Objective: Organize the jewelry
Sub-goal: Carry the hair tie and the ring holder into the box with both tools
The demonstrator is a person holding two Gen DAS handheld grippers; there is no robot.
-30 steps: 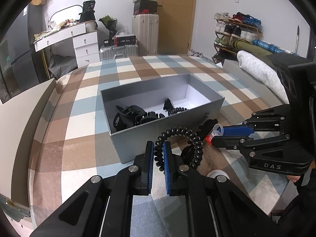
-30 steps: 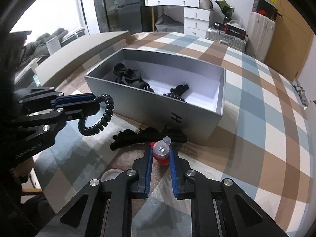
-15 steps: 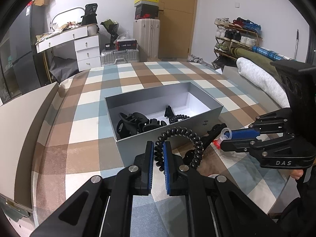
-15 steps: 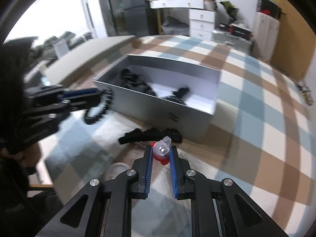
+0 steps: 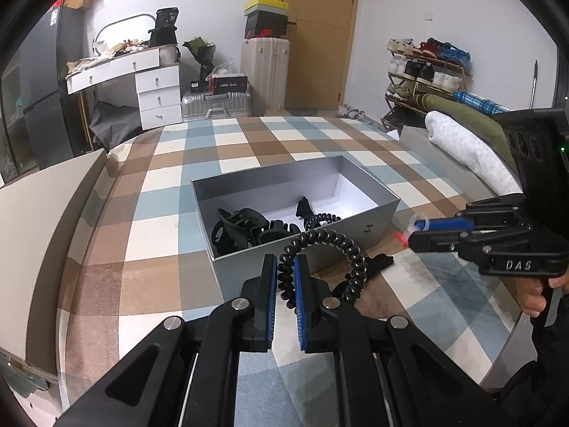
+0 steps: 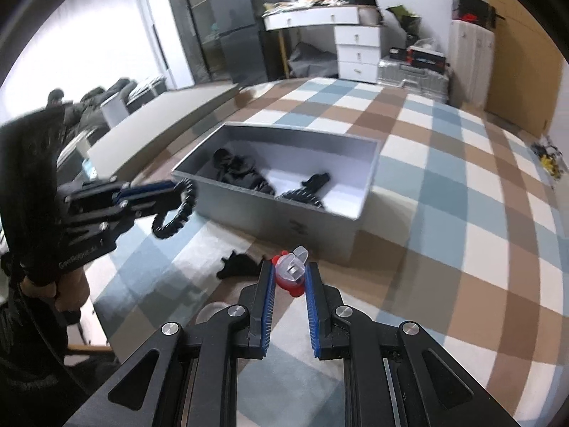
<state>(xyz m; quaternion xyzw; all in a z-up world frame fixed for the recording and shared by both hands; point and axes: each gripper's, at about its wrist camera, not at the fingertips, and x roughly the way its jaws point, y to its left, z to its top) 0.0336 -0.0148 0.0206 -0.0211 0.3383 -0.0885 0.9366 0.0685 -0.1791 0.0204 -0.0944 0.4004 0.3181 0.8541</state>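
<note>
Both grippers lifted higher since earlier, left gripper (image 5: 285,267) clamped on black coil tie (image 5: 322,249), right gripper (image 6: 288,274) clamped on red-clear clip (image 6: 291,274) near grey box (image 5: 362,227).

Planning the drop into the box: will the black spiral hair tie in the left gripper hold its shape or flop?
Probably springy: the black spiral coil hair tie arches beyond the left hand-held gripper without drooping. It looks light, and may bounce when landing in the grey cardboard box.
</note>
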